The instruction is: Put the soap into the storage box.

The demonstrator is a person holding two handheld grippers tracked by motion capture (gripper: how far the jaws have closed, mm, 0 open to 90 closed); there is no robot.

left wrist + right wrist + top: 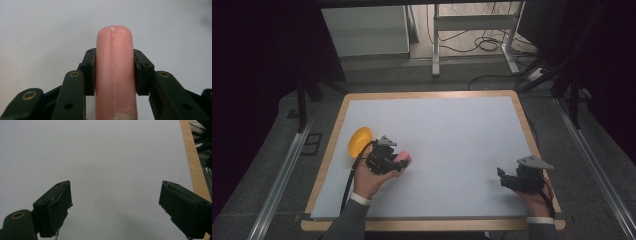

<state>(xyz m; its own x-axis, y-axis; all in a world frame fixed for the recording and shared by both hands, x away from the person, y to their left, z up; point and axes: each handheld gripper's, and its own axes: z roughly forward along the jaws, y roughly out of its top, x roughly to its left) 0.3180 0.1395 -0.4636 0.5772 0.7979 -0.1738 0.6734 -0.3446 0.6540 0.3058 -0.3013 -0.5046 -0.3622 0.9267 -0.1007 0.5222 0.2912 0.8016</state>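
Left gripper (113,72) clamps a smooth pink sausage-shaped cylinder (114,75) mid-length, just right of the yellow plastic bowl (359,140) (probably its destination), while right gripper (115,207) idles wide open and empty, well right of the bowl.

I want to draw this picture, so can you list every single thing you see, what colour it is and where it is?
pink sausage-shaped toy: one, pink, clamped between the left tongs' jaws
yellow bowl-like thing: one, yellow, left side of the table
white sheet: one, white, covering the tabletop
wooden table: one, light wood edge around the sheet
metal frame with cables: one, pale, on the floor beyond the table
left tongs: one, black, shut on the toy
right tongs: one, black, jaws wide apart, holding nothing
hands: two, in grey sleeves, at the near edge
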